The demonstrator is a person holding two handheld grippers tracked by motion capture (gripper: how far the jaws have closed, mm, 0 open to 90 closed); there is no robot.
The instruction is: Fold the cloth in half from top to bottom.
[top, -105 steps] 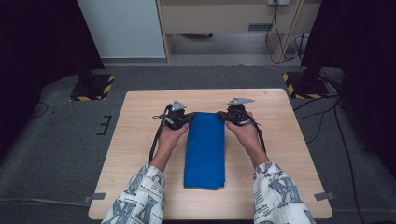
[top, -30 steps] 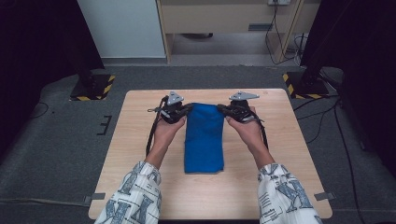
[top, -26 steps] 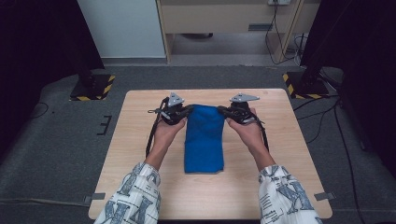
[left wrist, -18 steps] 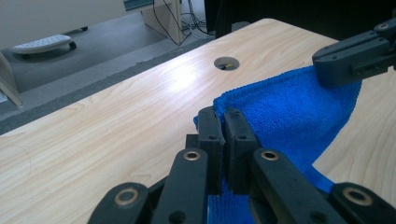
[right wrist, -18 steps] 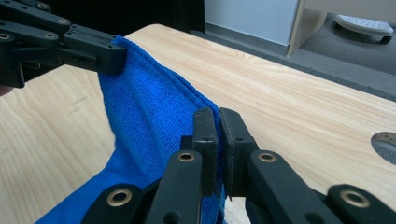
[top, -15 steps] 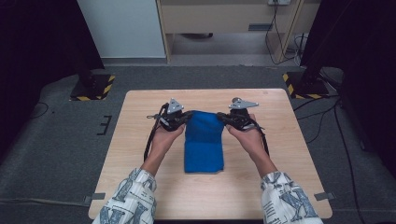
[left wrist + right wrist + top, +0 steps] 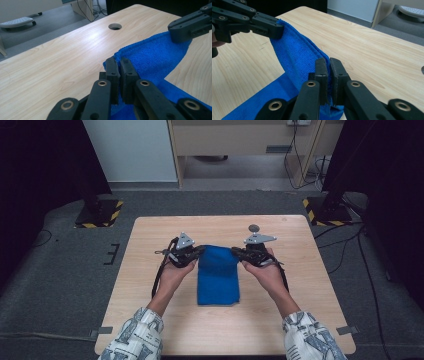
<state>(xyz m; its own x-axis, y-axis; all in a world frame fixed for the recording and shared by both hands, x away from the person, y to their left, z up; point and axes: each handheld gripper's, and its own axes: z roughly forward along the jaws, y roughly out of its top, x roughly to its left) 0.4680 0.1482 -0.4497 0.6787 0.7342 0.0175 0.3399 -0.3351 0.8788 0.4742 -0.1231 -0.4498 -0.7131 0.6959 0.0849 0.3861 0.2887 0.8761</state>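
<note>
While both grippers' fingers pinch the blue cloth's (image 7: 218,276) far corners — lifted mid-fold — next, carry them nearward over the desk (image 7: 150,320).

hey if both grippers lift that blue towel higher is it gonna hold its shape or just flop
Likely flop: the blue towel already sags between the left gripper and right gripper, which pinch its far corners. It looks like soft terry, so probably light and unlikely to slip from shut jaws. Its near end on the table would probably drag and then hang.

Wooden table (image 7: 150,270) on grey carpet (image 7: 60,285)
</note>
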